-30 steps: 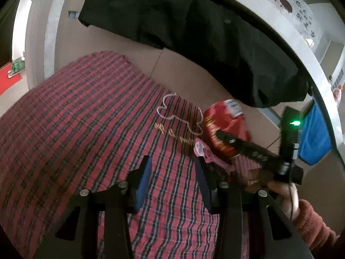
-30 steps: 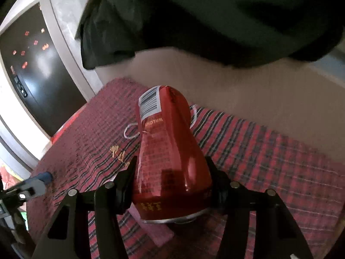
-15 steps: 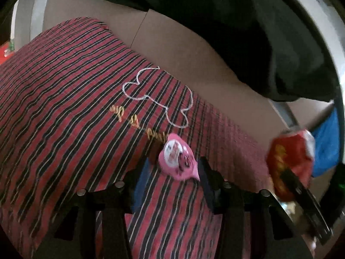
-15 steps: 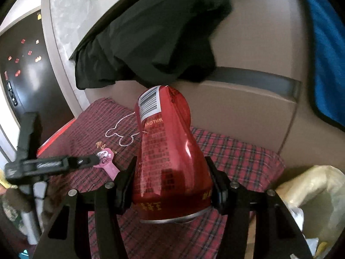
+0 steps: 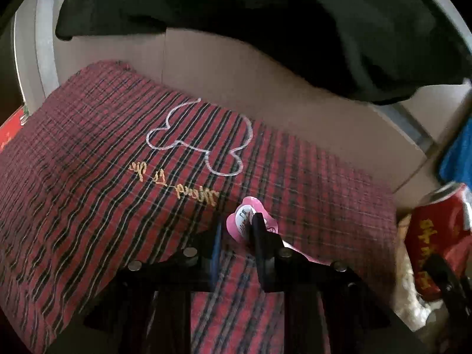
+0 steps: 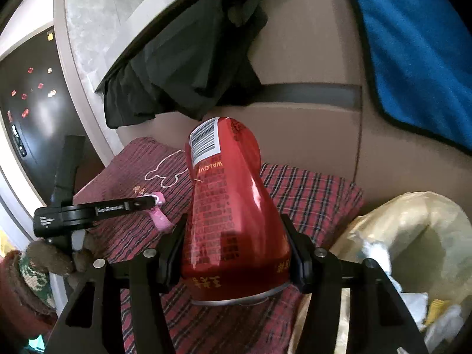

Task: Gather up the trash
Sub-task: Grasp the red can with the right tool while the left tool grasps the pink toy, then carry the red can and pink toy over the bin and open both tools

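Left tool [image 5: 234, 230], just closing, pinches the pink wrapper [image 5: 243, 221]; right tool [image 6: 233, 261] clamps the red can [image 6: 230, 206]

A red plaid cushion [image 5: 97, 183] with thin black and white stripes is the surface that carries the things, its far edge lying against a beige panel [image 5: 236, 67]. Stitched into the cloth are a white outline figure [image 5: 200, 138] and, just below it, a line of gold script [image 5: 177, 185], both seen upside down in the left wrist view. The one loose thing lying on the cushion is a small pink wrapper [image 5: 240, 219] with a white printed label, near the front right part of the cloth and just beyond the gold script.
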Demonstrator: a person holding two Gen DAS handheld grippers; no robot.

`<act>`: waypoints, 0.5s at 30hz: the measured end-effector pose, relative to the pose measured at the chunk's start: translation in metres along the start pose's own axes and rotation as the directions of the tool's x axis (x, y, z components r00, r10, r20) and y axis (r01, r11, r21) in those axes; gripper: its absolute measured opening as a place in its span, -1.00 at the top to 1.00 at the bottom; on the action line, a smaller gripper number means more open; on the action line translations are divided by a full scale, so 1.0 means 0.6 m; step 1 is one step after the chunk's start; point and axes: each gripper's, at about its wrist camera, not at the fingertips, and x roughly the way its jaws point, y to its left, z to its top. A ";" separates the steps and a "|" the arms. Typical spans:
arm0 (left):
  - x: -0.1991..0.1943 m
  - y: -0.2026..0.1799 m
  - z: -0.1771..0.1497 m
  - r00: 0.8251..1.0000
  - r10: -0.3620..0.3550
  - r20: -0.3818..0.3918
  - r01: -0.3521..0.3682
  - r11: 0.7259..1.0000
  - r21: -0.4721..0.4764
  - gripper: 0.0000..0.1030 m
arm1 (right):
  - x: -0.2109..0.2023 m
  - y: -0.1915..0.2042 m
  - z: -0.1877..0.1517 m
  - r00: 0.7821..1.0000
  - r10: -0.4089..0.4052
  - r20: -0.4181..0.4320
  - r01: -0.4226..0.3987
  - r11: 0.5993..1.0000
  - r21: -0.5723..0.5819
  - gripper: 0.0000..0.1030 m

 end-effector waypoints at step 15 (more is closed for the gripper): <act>-0.204 -0.075 -0.055 0.960 -0.016 0.280 -0.032 0.986 0.166 0.74 | -0.104 0.062 0.003 0.998 0.007 0.069 -0.002 0.997 -0.074 -0.05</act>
